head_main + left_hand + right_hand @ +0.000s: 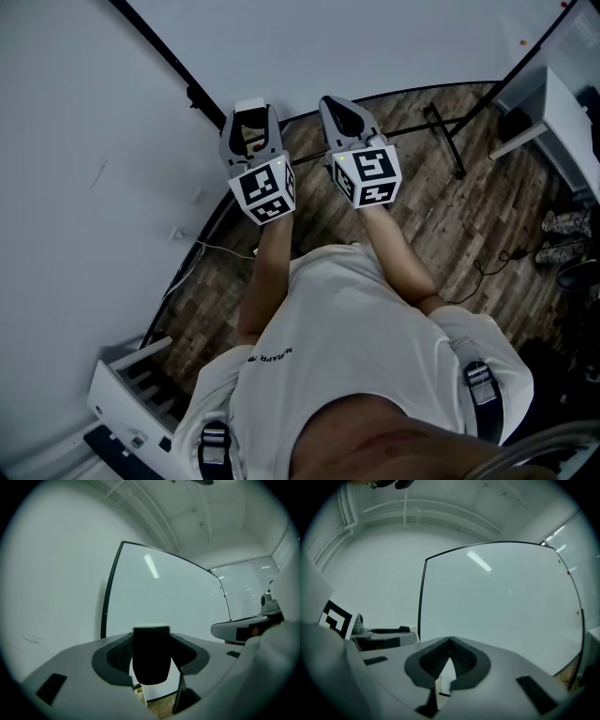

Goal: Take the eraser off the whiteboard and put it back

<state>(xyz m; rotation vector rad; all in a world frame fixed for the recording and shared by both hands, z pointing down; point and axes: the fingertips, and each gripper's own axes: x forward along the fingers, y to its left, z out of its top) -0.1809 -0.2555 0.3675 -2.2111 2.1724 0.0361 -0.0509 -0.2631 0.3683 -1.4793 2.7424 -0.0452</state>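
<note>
Fingers of the left gripper (250,120) stand partly apart in the head view, clamped on the dark eraser (247,133), which fills the gap between them. The right gripper (337,111) is just beside it, its fingers brought together with nothing between them. Both point level toward the whiteboard (356,42), whose black lower edge runs just past the fingertips, and a wooden floor (450,216) lies below them. In the left gripper view the eraser (151,665) sits upright between the two ribbed pads of the left gripper (151,651), black on the near side with a white strip along its top. The whiteboard (178,597) fills the space ahead of the fingers, its left frame edge a little to their left. Whether the eraser touches the board cannot be told from here. The right gripper (239,631) shows off to the right of these fingers. In the right gripper view the fingers of the right gripper (450,644) meet at their tips and hold nothing. The whiteboard (501,602) stands ahead of them, and the left gripper (382,637) shows to their left with its marker cube (338,617).
</note>
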